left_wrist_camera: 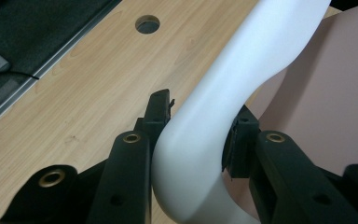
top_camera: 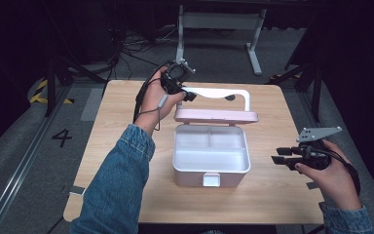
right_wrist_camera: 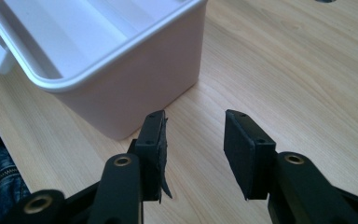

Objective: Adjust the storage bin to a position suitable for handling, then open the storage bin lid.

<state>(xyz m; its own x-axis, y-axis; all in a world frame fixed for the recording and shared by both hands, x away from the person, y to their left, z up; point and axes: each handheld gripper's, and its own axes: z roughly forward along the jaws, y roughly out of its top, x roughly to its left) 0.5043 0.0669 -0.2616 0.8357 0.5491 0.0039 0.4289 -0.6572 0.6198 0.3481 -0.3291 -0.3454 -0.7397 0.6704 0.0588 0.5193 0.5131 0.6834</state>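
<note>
We see a wooden worktop [top_camera: 126, 146] carrying a pink box [top_camera: 211, 158] at its middle, its lid [top_camera: 216, 115] raised at the back. Our left gripper [top_camera: 185, 93] has its fingers [left_wrist_camera: 156, 112] clamped on the lid's white handle [top_camera: 224, 92]. Our right gripper [top_camera: 282, 155] hovers right of the box, fingers [right_wrist_camera: 151, 135] spread and holding nothing.

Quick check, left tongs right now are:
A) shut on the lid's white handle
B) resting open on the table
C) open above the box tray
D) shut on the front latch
A: in the left gripper view the left tongs have both jaws pressed against the white handle, and the high view shows them at the handle of the pink lid, which is open.
</note>
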